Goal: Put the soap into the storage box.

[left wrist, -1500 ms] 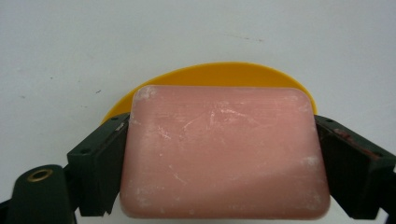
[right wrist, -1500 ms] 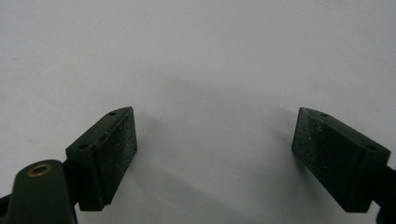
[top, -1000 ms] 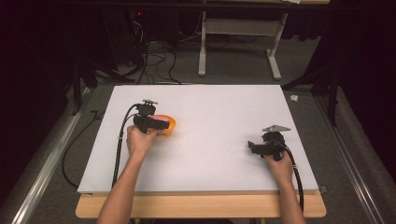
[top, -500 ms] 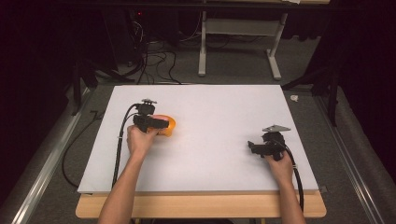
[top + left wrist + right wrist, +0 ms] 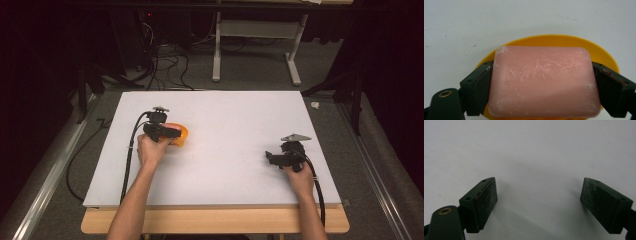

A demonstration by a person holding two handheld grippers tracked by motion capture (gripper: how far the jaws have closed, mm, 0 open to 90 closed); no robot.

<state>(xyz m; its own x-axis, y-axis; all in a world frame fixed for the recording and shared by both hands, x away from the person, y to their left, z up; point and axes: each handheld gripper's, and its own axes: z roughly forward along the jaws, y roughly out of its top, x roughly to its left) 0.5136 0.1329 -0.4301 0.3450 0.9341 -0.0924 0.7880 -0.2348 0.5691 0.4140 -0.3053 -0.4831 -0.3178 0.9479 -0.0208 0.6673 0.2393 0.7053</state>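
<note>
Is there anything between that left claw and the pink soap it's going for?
Nothing visible. The left claw already has its jaws against both sides of the pink soap, which sits over the yellow dish.

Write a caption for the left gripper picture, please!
Left gripper clamps a pink soap bar by its two ends, over a yellow dish on the white table.

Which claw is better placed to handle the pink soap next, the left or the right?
Left. The left claw has its jaws on both sides of the pink soap over the yellow dish. The right claw is open above bare table.
</note>
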